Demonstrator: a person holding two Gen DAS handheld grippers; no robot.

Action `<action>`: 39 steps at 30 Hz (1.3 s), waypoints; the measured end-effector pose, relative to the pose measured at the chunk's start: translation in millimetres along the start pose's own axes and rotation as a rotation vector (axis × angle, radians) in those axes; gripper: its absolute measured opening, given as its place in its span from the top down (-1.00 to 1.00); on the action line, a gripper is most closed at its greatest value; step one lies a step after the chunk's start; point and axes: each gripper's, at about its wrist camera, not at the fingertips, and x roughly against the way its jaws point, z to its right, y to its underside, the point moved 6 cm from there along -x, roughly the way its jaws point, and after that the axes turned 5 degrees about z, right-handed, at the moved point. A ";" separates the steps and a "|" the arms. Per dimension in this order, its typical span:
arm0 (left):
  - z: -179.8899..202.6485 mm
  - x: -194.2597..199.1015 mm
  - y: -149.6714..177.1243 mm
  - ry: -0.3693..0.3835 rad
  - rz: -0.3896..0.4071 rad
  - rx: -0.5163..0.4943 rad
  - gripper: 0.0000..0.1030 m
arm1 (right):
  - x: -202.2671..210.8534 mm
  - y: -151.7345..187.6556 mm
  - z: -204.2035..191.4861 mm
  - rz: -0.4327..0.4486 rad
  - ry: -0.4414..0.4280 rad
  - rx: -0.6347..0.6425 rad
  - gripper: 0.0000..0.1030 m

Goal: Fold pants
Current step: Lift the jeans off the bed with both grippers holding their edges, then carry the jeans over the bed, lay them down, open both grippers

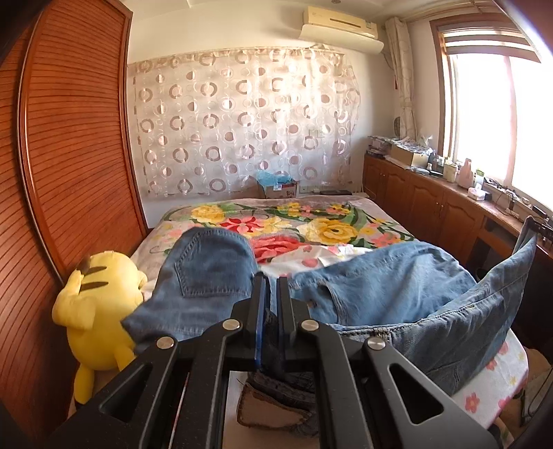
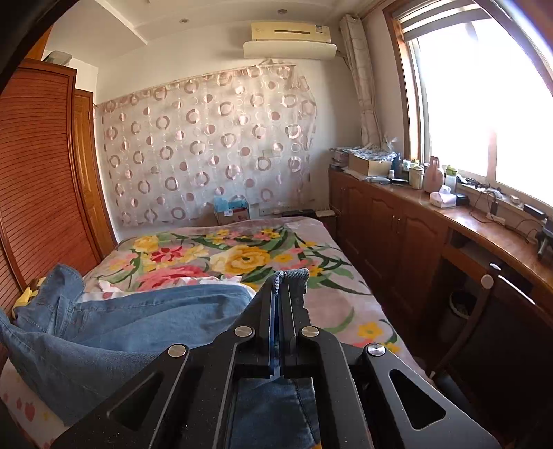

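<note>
The left gripper is clamped on the waistband of the blue jeans, and the right gripper pinches another denim edge between closed fingers. The jeans hang lifted between them, draping over the floral bedspread. A yellow plush toy sits beside the wooden wardrobe.

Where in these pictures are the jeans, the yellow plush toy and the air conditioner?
jeans (image 1: 207, 273): left wrist view, on the back pocket.
yellow plush toy (image 1: 100, 304): left wrist view, on its body.
air conditioner (image 2: 290, 31): right wrist view, on its front panel.
</note>
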 end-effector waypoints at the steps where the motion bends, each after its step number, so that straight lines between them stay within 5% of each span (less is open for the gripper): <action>1: 0.1 -4.3 -4.7 0.000 0.001 -0.002 0.87 | -1.6 -4.4 -1.5 0.004 0.000 0.000 0.98; 15: -7.3 -88.4 -58.6 -0.038 0.012 -0.028 0.87 | -94.1 -35.1 -14.7 0.001 0.008 0.044 0.99; 29: -20.9 -200.8 -28.6 -0.081 -0.151 -0.026 0.87 | -228.8 -21.4 -37.9 -0.197 0.018 0.086 0.99; 35: -19.8 -212.6 -14.0 -0.079 -0.206 -0.024 0.86 | -256.0 -23.5 -41.0 -0.276 0.004 0.086 0.98; 39: -18.9 -209.3 -13.9 -0.082 -0.214 -0.030 0.76 | -257.9 -29.0 -45.7 -0.320 -0.011 0.109 0.79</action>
